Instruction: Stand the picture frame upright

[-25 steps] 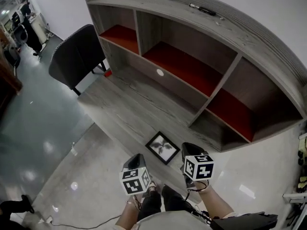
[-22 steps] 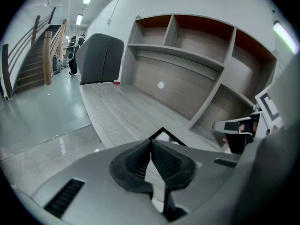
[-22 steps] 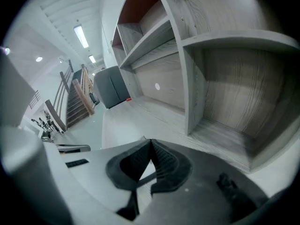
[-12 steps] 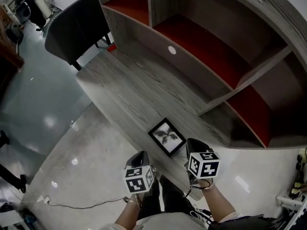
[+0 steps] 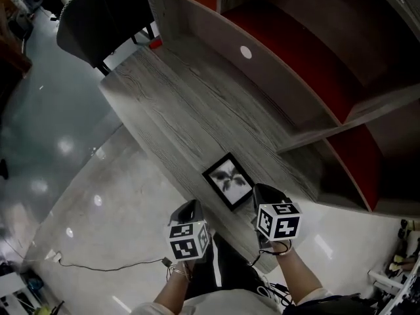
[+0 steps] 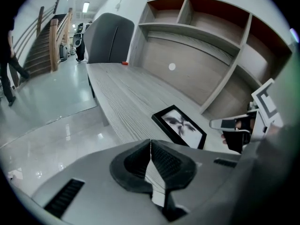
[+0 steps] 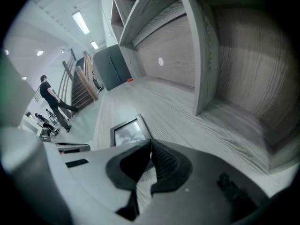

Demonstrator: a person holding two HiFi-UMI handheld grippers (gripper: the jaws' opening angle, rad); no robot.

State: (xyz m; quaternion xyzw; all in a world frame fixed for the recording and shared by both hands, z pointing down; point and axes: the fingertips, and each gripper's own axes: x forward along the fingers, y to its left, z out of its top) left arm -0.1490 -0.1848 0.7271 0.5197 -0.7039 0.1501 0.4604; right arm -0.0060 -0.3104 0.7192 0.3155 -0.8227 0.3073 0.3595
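The picture frame point(image 5: 228, 180) lay flat on the desk point(image 5: 172, 104), untouched. My left claw point(image 6: 150, 148) and right claw point(image 7: 150, 148) were pressed together, empty, near it. Nothing was done yet.

In the head view, the grey wood-grain shelf unit with red-lined compartments point(image 5: 282, 90) runs off the top and right edges. The dark padded chair point(image 5: 98, 18) is cropped at the top. The print inside the black square picture frame point(image 5: 228, 180) is too small for you to make out. In your right gripper view, your right hand-held gripper point(image 7: 150, 146) hides the frame's near edge.
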